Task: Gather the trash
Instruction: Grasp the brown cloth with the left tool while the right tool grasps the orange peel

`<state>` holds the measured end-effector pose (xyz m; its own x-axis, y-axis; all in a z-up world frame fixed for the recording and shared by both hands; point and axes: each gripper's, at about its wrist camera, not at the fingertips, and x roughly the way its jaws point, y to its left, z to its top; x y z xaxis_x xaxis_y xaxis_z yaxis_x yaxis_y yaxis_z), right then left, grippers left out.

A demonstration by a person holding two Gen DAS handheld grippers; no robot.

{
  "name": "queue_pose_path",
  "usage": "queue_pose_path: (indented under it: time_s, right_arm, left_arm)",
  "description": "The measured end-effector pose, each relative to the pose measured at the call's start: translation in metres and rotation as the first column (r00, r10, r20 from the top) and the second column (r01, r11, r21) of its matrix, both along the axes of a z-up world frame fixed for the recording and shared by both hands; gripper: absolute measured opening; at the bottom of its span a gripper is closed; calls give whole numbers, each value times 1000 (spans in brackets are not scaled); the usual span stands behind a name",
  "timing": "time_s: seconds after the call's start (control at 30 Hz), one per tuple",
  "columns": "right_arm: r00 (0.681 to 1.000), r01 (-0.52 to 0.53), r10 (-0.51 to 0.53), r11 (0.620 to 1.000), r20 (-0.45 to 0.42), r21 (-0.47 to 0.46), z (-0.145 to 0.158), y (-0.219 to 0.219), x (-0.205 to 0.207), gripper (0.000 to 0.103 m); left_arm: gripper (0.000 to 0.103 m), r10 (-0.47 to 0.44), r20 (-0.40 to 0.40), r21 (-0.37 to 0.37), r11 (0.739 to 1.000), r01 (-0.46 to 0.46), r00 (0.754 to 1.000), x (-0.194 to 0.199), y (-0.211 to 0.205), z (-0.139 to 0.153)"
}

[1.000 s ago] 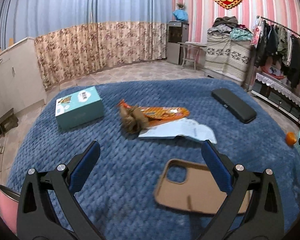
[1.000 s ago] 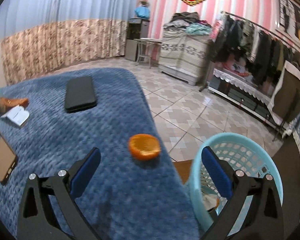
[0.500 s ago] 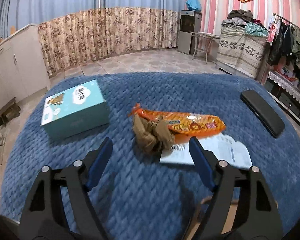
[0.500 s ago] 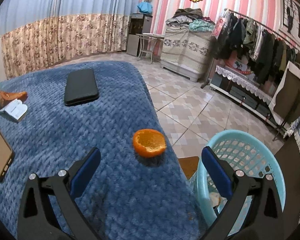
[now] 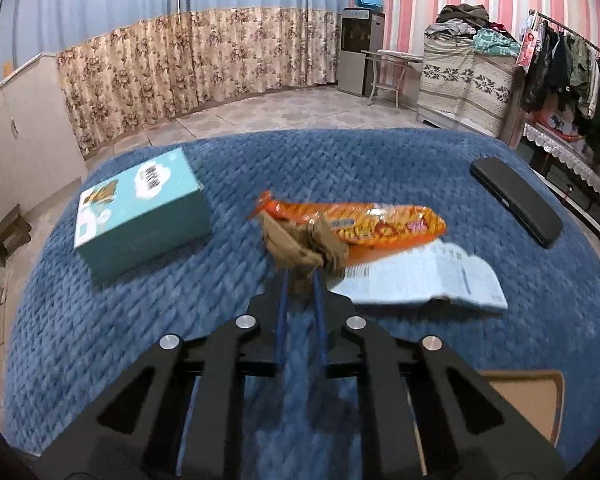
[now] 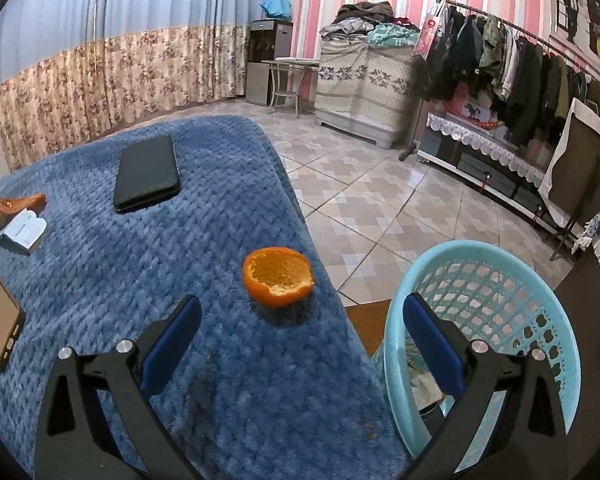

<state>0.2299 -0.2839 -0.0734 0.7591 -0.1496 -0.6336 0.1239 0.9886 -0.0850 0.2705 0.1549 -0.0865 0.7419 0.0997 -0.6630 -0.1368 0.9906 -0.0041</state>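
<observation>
On the blue blanket (image 5: 360, 160), my left gripper (image 5: 300, 280) is shut on a crumpled brown paper wad (image 5: 304, 246). An orange snack wrapper (image 5: 364, 224) lies just behind the wad and a printed leaflet (image 5: 420, 280) to its right. In the right wrist view my right gripper (image 6: 296, 340) is open and empty, just short of an orange peel half (image 6: 278, 276) near the blanket's right edge. A light blue mesh trash basket (image 6: 500, 288) stands on the floor to the right, below the edge.
A teal box (image 5: 140, 216) sits left of the wad. A black case (image 5: 516, 206) lies at the far right and shows in the right view (image 6: 146, 174). A tan phone case (image 5: 528, 404) lies near right. Tiled floor (image 6: 380, 184) lies beyond the blanket's edge.
My left gripper moved forward to the brown paper wad and closed on it. My right gripper drew slightly closer to the orange peel and stayed open.
</observation>
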Motion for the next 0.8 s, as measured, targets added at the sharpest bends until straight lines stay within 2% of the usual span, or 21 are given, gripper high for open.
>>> queue_pose_path:
  time_s: [0.1, 0.13, 0.17, 0.23, 0.27, 0.4, 0.47, 0.53, 0.67, 0.8]
  right_arm:
    - [1000, 6, -6, 1000, -2, 15, -1, -3, -1, 99]
    - [1000, 8, -8, 1000, -3, 15, -2, -3, -1, 99]
    - [1000, 11, -11, 1000, -4, 14, -2, -4, -1, 99]
    - [1000, 17, -17, 1000, -5, 13, -3, -5, -2, 99]
    - [1000, 18, -18, 1000, -5, 16, -3, -6, -1, 99]
    - [1000, 15, -15, 1000, -9, 19, -4, -3, 2, 99]
    - [1000, 12, -12, 1000, -10, 11, -5, -2, 3, 99]
    - [1000, 10, -10, 1000, -10, 10, -5, -2, 3, 99]
    - [1000, 13, -13, 1000, -6, 26, -4, -2, 3, 99]
    - [1000, 10, -10, 999, -4, 39, -4, -5, 3, 99]
  left_arm:
    - [11, 4, -10, -11, 1000, -4, 1000, -4, 2, -2]
    - [22, 17, -11, -13, 1000, -17, 1000, -2, 2, -2]
    - [47, 26, -13, -19, 999, -26, 1000, 0, 1, -1]
    - [68, 46, 13, -36, 998, -46, 999, 2, 1, 2]
    - [70, 48, 25, -37, 998, -47, 999, 4, -1, 4]
    - [68, 40, 7, -8, 999, -40, 999, 26, -8, -1]
    - [42, 31, -22, -16, 999, -32, 999, 35, -6, -6]
    - [42, 25, -24, -48, 998, -26, 999, 33, -1, -6]
    - [42, 40, 1, -20, 999, -40, 999, 7, 5, 3]
    - [42, 60, 9, -52, 997, -59, 998, -20, 13, 7]
